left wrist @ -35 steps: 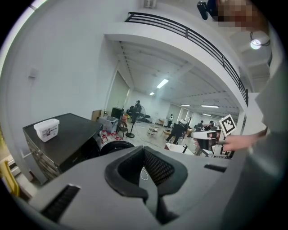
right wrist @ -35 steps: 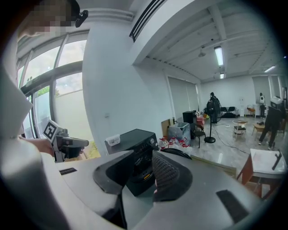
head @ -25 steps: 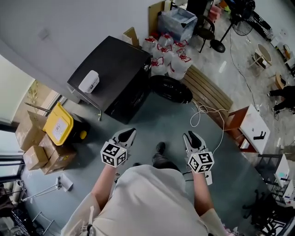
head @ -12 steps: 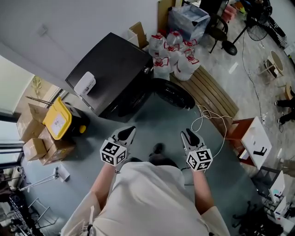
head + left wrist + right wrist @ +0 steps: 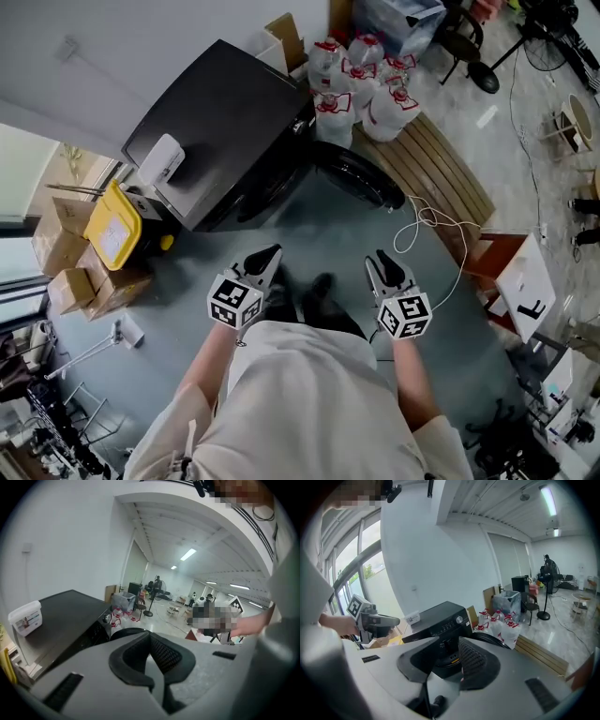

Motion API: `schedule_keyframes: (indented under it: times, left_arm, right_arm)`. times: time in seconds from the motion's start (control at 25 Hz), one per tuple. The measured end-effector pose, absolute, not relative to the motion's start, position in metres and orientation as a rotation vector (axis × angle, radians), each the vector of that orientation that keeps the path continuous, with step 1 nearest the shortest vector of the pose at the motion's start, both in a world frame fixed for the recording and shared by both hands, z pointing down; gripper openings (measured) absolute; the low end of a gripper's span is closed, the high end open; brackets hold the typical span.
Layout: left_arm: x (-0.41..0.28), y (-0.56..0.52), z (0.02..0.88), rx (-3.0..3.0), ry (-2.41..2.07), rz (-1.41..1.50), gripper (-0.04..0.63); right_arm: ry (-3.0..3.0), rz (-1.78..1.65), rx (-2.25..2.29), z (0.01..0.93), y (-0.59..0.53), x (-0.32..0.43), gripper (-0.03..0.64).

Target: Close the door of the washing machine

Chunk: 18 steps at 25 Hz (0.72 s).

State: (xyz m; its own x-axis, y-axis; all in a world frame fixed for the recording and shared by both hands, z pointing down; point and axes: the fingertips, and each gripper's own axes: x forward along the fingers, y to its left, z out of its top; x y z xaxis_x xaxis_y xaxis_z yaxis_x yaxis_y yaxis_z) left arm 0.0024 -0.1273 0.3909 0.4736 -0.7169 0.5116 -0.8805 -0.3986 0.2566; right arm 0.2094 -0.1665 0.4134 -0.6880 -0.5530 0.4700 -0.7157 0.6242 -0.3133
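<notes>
The black washing machine (image 5: pixel 225 122) stands against the wall, its round door (image 5: pixel 361 178) swung open to the right of its front. In the head view both grippers hang in the air short of the machine, touching nothing. My left gripper (image 5: pixel 265 258) points at the machine's front, its pads meeting at the tips with nothing between them. My right gripper (image 5: pixel 384 264) points toward the open door, jaws apart and empty. In the right gripper view the machine (image 5: pixel 440 620) shows through the gap of that gripper (image 5: pixel 447 644), with the door (image 5: pixel 497 639) to the right. The left gripper view shows that gripper (image 5: pixel 150 637) below the machine (image 5: pixel 70 616).
A white tub (image 5: pixel 161 159) sits on the machine's top. Several water jugs (image 5: pixel 361 84) stand behind the door beside a wooden slatted bench (image 5: pixel 436 178). A yellow-lidded bin (image 5: pixel 112 225) and cardboard boxes (image 5: pixel 66 253) are left of the machine. A white cable (image 5: pixel 422 225) lies on the floor.
Both grippers have moved forward and lower toward the machine, which now sits nearer in the head view. Neither gripper's jaws have changed.
</notes>
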Motion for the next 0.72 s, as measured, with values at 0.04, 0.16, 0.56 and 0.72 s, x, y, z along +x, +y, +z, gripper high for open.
schedule_keyframes:
  times: [0.04,0.16,0.56,0.72]
  left_arm:
    - [0.002,-0.132,0.396,2.232,-1.31,0.446,0.009]
    - [0.001,-0.145,0.411,2.242,-1.256,0.464,0.009]
    - [-0.007,-0.195,0.476,2.319,-1.093,0.568,0.009]
    - [-0.005,-0.208,0.508,2.336,-1.048,0.584,0.009]
  right_arm:
    - [-2.516,0.7,1.018,0.418,-0.17,0.207,0.143]
    - [-2.491,0.712,1.021,0.43,-0.178,0.2,0.143]
    - [-2.422,0.725,1.089,0.475,-0.208,0.174,0.143]
    - [-2.393,0.742,1.119,0.505,-0.221,0.173,0.143]
